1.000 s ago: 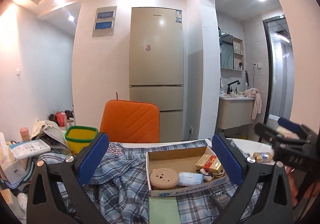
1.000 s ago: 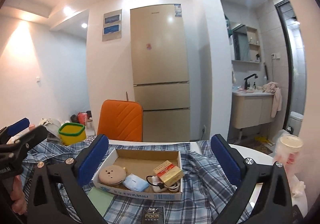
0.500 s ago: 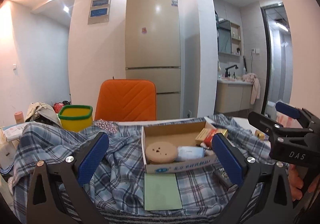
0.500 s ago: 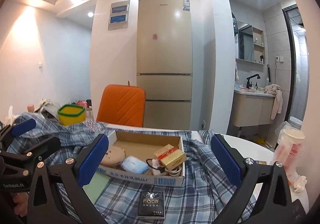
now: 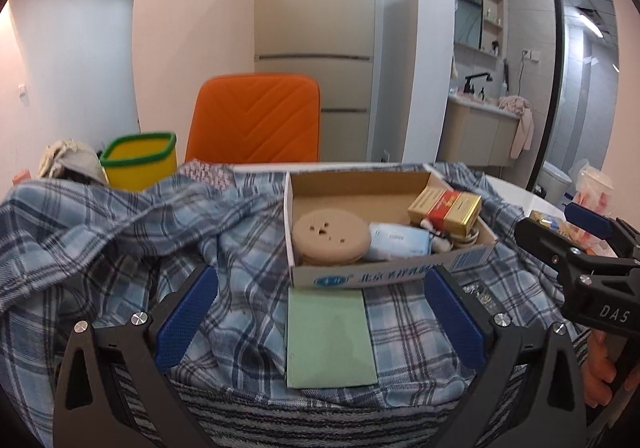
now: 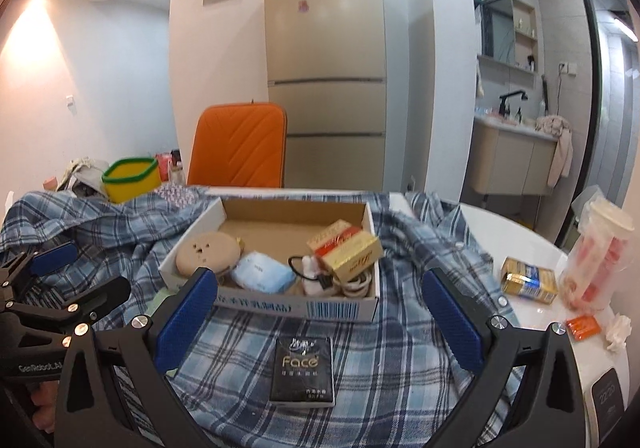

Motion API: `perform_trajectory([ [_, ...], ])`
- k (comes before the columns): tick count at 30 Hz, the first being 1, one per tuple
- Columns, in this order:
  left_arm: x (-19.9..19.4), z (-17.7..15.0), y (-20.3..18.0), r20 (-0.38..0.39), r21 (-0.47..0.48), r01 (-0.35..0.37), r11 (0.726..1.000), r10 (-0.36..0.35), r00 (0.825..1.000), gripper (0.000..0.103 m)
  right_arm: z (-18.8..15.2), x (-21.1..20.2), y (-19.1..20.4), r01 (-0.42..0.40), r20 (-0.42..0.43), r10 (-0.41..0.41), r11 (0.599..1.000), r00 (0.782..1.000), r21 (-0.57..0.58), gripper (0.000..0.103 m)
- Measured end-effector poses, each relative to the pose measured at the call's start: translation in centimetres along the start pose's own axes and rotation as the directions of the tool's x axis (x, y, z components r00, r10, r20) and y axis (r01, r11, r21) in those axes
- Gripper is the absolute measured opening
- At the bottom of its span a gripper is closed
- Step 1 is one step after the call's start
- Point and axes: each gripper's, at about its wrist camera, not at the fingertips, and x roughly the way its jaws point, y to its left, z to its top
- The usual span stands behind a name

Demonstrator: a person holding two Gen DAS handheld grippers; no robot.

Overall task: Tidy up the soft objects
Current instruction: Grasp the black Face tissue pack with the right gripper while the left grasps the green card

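Both tongs wide, empty, over plaid shirt.
Left tongs (image 5: 320, 312), right tongs (image 6: 318, 312) spread; plaid shirt (image 5: 120, 240) crumpled on counter (image 6: 532, 260) under cardboard box (image 6: 280, 300); black tissue pack (image 6: 303, 372) in front.

Left hand-held gripper (image 5: 320, 318): blue-padded fingers spread wide across the lower frame, nothing between them. Right hand-held gripper (image 6: 318, 314): likewise spread wide and empty (blue pads at lower left and lower right of its own view). A hand (image 5: 600, 368) grips the right unit's handle at lower right of the left view; fingertips only visible.
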Motion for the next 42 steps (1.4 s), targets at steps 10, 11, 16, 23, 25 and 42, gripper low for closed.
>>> perform_trajectory([
  [10,1.0,-0.2,0.7,-0.066,-0.025,-0.039,0.999,0.037,0.997,0.103,-1.7,4.0,0.5,-0.058,-0.250,0.049,0.998,0.967,-0.029,0.076],
  [11,1.2,-0.1,1.0,-0.071,-0.034,-0.031,0.999,0.028,0.997,0.103,-2.0,4.4,0.7,-0.054,-0.265,0.042,0.998,0.963,-0.040,0.072],
  [16,1.7,-0.1,1.4,-0.101,-0.049,-0.040,0.998,0.035,0.994,0.103,-3.0,6.2,1.7,-0.050,-0.352,0.016,0.995,0.936,-0.086,0.066],
  [23,2.7,-0.3,1.7,-0.156,-0.066,-0.052,0.996,0.041,0.987,0.103,-4.1,8.4,1.8,-0.048,-0.461,0.000,0.995,0.888,-0.092,0.053],
  [25,3.0,-0.3,1.9,-0.172,-0.074,-0.051,0.996,0.037,0.984,0.103,-4.2,8.6,1.6,-0.052,-0.471,0.008,0.995,0.882,-0.082,0.053],
  [42,6.2,-1.5,0.2,-0.343,-0.003,0.074,0.997,-0.071,0.937,0.082,-3.4,6.4,1.9,-0.045,-0.380,0.007,0.995,0.925,-0.092,0.048],
])
